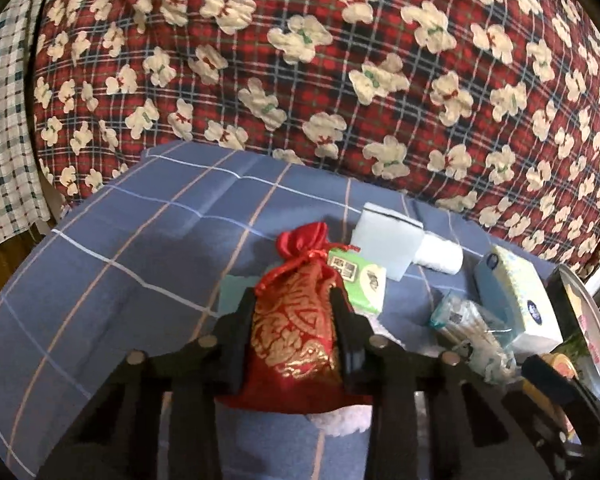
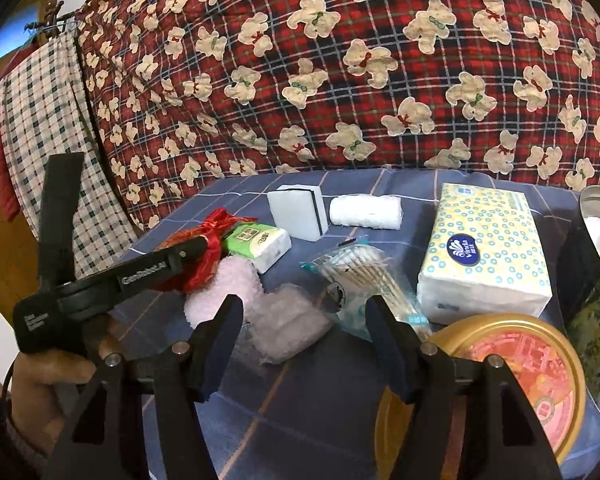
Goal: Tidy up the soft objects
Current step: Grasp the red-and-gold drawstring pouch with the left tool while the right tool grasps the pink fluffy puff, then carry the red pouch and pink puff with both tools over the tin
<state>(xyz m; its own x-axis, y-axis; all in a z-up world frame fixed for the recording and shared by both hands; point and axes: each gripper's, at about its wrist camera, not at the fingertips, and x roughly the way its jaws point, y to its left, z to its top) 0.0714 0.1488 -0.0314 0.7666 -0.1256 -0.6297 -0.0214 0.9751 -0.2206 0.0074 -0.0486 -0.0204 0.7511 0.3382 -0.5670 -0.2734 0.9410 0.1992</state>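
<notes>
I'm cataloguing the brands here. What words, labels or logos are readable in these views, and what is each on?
"Vinda": blue oval logo on the tissue pack.
"GenRobot.AI": side of the left gripper.
Small white print on that gripper's body: too small to read.
Green tissue packet: print too blurred to read.
Round tin lid: red label unreadable.
Tin at the right edge: lettering cut off, unreadable.
</notes>
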